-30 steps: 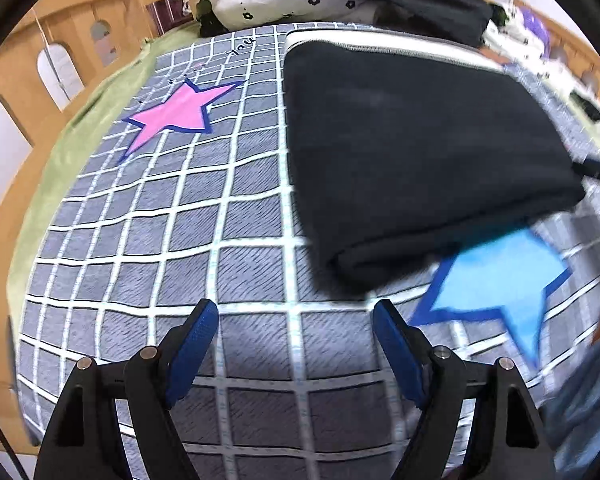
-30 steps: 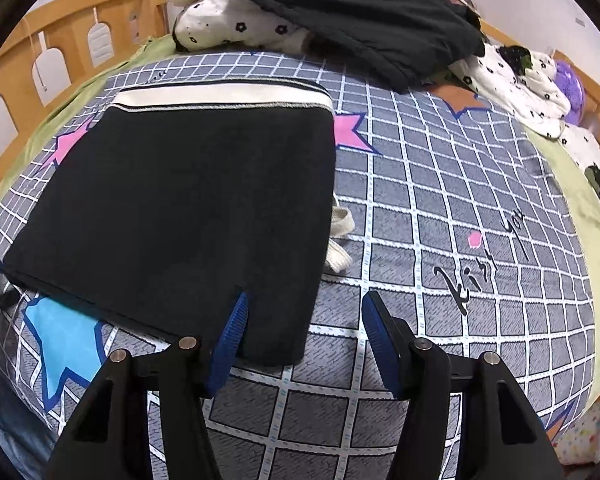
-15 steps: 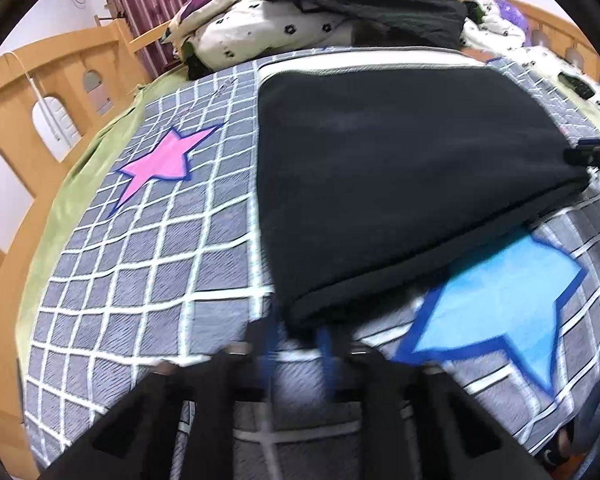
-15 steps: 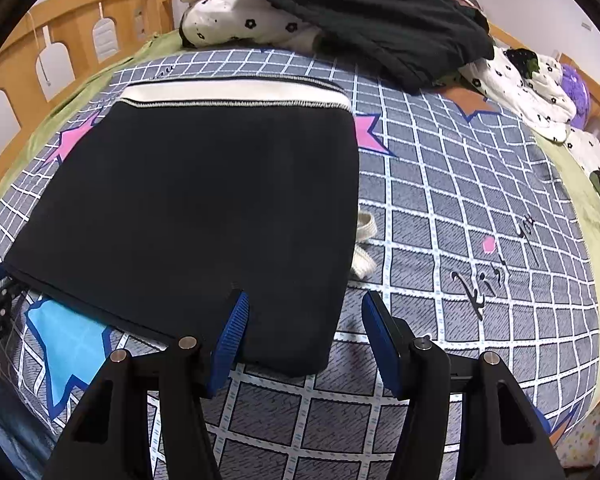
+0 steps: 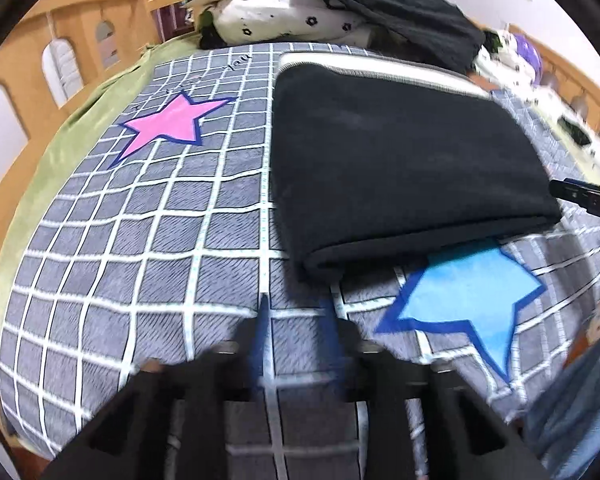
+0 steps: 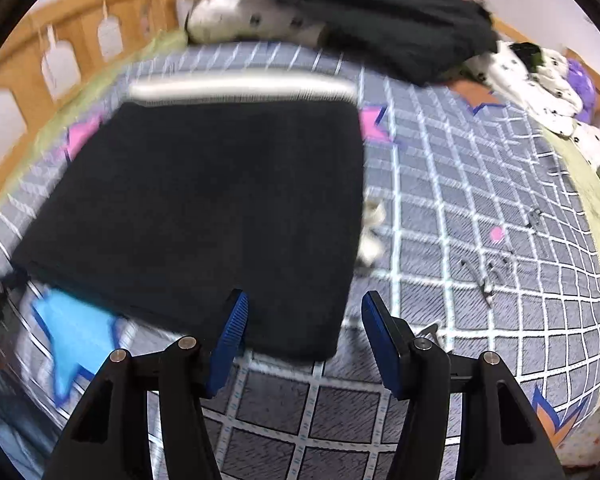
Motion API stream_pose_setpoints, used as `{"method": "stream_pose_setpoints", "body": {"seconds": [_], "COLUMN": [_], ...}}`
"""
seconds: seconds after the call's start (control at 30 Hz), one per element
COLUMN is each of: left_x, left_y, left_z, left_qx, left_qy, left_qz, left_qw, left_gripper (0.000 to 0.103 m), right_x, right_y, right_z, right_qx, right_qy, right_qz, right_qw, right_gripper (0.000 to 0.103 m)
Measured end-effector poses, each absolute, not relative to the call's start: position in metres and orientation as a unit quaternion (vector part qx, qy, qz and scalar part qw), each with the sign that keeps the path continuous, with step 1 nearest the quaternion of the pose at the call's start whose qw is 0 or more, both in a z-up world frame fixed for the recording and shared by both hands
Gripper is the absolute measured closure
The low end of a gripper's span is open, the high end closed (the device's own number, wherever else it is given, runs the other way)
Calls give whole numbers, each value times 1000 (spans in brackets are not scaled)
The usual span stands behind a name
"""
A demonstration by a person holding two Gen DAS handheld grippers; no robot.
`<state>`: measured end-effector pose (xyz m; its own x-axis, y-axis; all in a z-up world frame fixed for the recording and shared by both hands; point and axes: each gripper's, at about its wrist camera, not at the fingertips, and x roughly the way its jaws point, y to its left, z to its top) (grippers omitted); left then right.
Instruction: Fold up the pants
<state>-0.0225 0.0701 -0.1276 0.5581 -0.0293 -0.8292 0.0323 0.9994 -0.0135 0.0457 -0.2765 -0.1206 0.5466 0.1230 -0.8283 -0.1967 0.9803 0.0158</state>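
The black pants (image 5: 400, 160) lie folded into a flat rectangle on the checked bedspread, white waistband (image 5: 380, 68) at the far end. My left gripper (image 5: 296, 312) is blurred, just short of the near left corner. Its jaws are opening and only bedspread shows between them. In the right wrist view the pants (image 6: 204, 200) fill the left half. My right gripper (image 6: 304, 316) is open over the near right corner. The cloth lies between its blue pads (image 6: 232, 328) without being pressed.
A pile of black and spotted clothes (image 5: 340, 8) sits at the far end of the bed. A wooden rail (image 5: 80, 48) runs along the left side. A white drawstring (image 6: 370, 232) pokes out at the pants' right edge. A person's jeans (image 5: 572, 420) show near right.
The left gripper went from wide open to shut beside the pants' near left corner, then partly reopened and drew back a little. The right gripper stayed open over the near right corner.
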Motion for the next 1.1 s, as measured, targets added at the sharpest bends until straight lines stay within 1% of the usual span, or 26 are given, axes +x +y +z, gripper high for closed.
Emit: {"method": "stream_pose_setpoints", "body": {"seconds": [0.1, 0.23, 0.33, 0.37, 0.47, 0.5, 0.63, 0.7, 0.77, 0.87, 0.93, 0.97, 1.0, 1.03, 1.07, 1.1], "left_x": [-35, -28, -1, 9, 21, 21, 18, 17, 15, 7, -4, -11, -15, -19, -25, -29], "left_y": [72, 72, 64, 61, 52, 51, 50, 53, 53, 47, 42, 39, 37, 35, 31, 26], "left_z": [-112, -96, -98, -106, -132, -136, -124, -118, -112, -96, -81, -71, -65, -59, -52, -48], "left_qx": [-12, -33, -40, -42, -37, -42, -55, -72, -81, -72, -75, -76, -74, -69, -60, -53], "left_qy": [437, 393, 404, 423, 479, 481, 478, 478, 483, 477, 461, 447, 435, 425, 414, 407], "left_qz": [-23, -24, -27, -26, -5, -4, 6, 17, 22, 19, 9, 7, 7, 10, 15, 18], "left_qw": [899, 919, 914, 905, 877, 876, 877, 875, 871, 876, 884, 891, 897, 902, 908, 912], "left_gripper": [64, 63, 63, 63, 62, 62, 62, 61, 60, 56, 46, 38, 34, 33, 29, 25], "right_x": [45, 50, 54, 52, 44, 40, 25, 19, 15, 7, -1, -4, -8, -10, -14, -18], "right_y": [-282, -278, -270, -269, -275, -279, -292, -296, -301, -307, -310, -311, -313, -313, -314, -313], "right_z": [-110, -120, -139, -141, -130, -125, -104, -93, -83, -65, -55, -52, -48, -46, -44, -43], "right_qx": [-28, -34, -69, -68, -41, -29, -11, -9, -5, 0, 12, 20, 29, 36, 42, 46], "right_qy": [445, 465, 496, 498, 493, 488, 464, 451, 434, 412, 407, 405, 404, 404, 403, 402], "right_qz": [85, 78, 64, 61, 58, 57, 49, 45, 38, 23, 15, 19, 23, 27, 31, 34], "right_qw": [891, 881, 863, 862, 867, 870, 885, 891, 900, 911, 913, 914, 914, 914, 914, 914], "right_gripper": [45, 45, 45, 45, 45, 45, 44, 40, 38, 38, 38, 38, 37, 33, 23, 17]}}
